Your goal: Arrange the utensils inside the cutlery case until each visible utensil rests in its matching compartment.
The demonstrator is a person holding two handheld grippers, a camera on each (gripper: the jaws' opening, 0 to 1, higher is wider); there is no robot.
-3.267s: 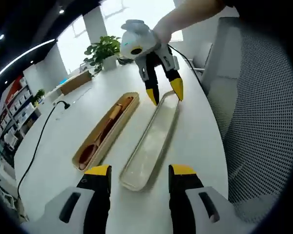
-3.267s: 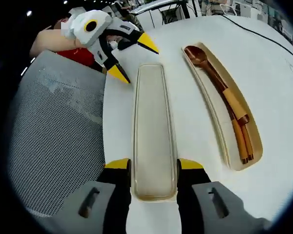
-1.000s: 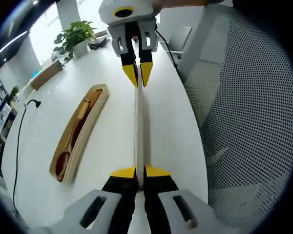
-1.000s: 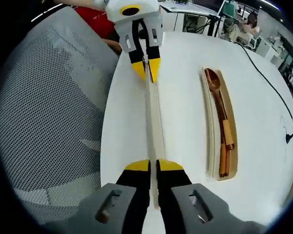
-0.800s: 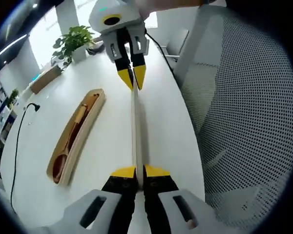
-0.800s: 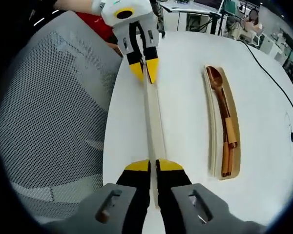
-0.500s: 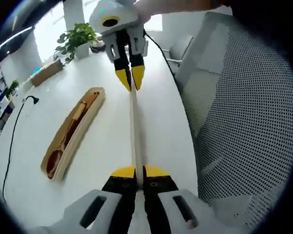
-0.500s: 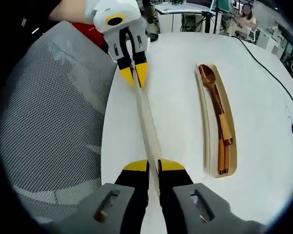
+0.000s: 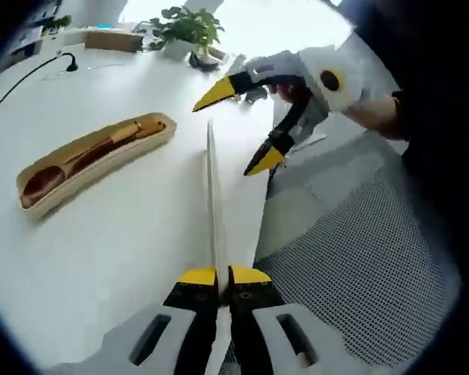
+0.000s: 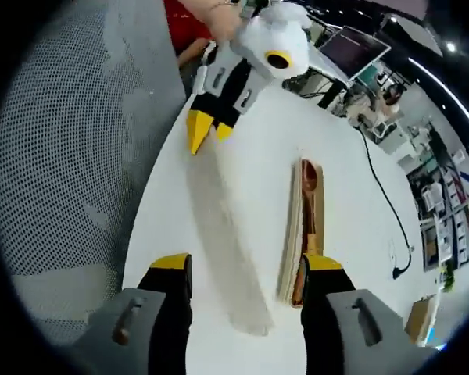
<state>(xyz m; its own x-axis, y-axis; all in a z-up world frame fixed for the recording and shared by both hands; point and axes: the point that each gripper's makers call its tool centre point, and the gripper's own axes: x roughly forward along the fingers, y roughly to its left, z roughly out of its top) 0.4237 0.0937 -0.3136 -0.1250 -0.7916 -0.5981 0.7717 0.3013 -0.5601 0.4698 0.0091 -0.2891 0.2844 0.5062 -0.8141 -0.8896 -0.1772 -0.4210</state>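
Observation:
My left gripper is shut on the near end of the translucent case lid, which runs away from it edge-on over the white table. My right gripper hangs open around the lid's far end, its yellow fingertips apart from it. In the right gripper view my right gripper stands open over the lid, and the left gripper pinches the far end. The tan case base holds a brown wooden spoon and sticks with orange handles.
A grey mesh chair stands against the table's edge beside the lid. A potted plant and a black cable lie at the table's far side. A person's hand holds the right gripper.
My right gripper has opened and let go of the lid's end. The left gripper still grips the lid. Both cameras have swung, so the table and case sit differently in view.

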